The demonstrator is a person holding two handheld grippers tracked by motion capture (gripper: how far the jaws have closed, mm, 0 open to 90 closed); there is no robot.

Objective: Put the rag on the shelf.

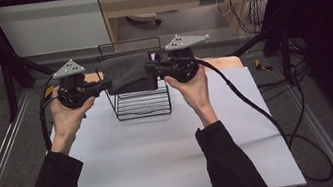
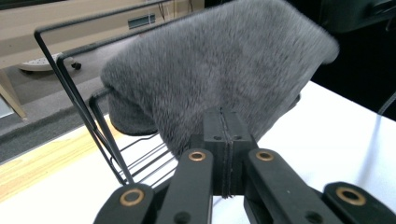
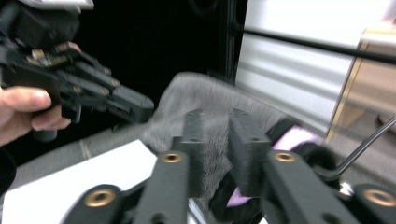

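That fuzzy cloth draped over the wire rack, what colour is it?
The fuzzy cloth is plain dark grey, without a pattern; the left gripper view shows it best.

The high view looks forward and down from above the near edge of the desk point(image 1: 174, 158). Each gripper view rides low and close behind its own black jaws, facing inward from the left and right sides. All three share the grey cloth point(image 1: 128, 72) point(image 2: 224, 70) point(image 3: 205, 100) on the wire rack point(image 1: 142, 105) point(image 2: 74, 93).

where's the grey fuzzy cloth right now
In the high view the grey fuzzy cloth hangs over the top of the black wire rack at the table's far middle, between the left gripper and right gripper.
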